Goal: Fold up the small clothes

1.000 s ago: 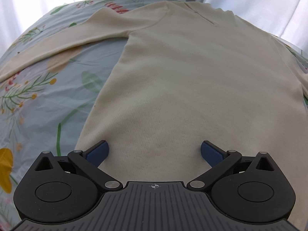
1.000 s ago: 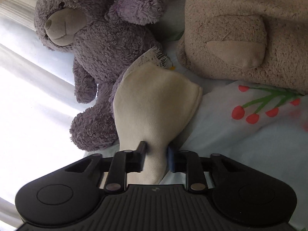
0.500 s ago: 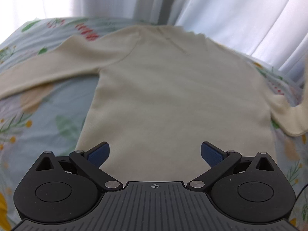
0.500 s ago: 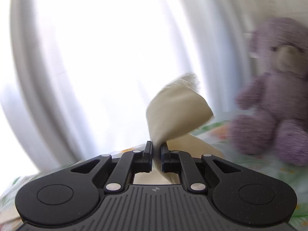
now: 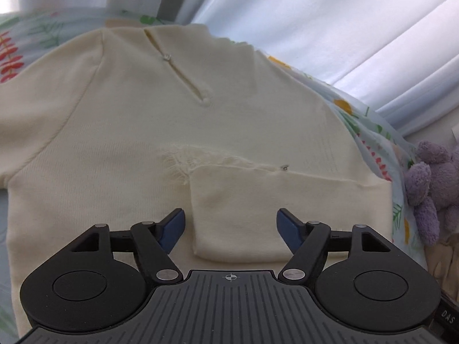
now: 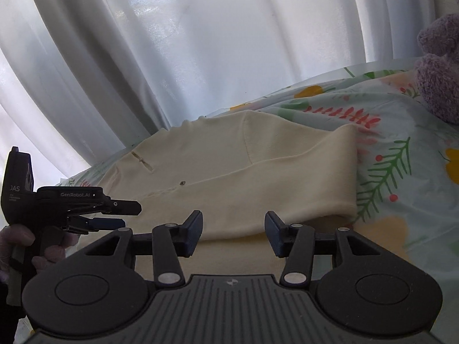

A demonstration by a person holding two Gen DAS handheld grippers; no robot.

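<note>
The cream sweater [image 5: 120,149] is lying flat on the floral bed [image 6: 401,149], its right sleeve [image 5: 275,200] lying folded across the body, while the left claw [image 5: 231,226] and right claw [image 6: 232,233] are hovering wide and empty, presumably positioning for the next fold.

The top [image 5: 120,132] lies flat on the bed [image 6: 401,189], ahead of the left claw [image 5: 231,226]. One sleeve [image 5: 287,209] lies folded across it, between that claw's fingers. Ahead of the right claw [image 6: 233,233] sits the sleeve's fold [image 6: 330,177], with the bear [image 6: 439,66] far right. Curtains [image 6: 200,43] hang behind the bed.
</note>
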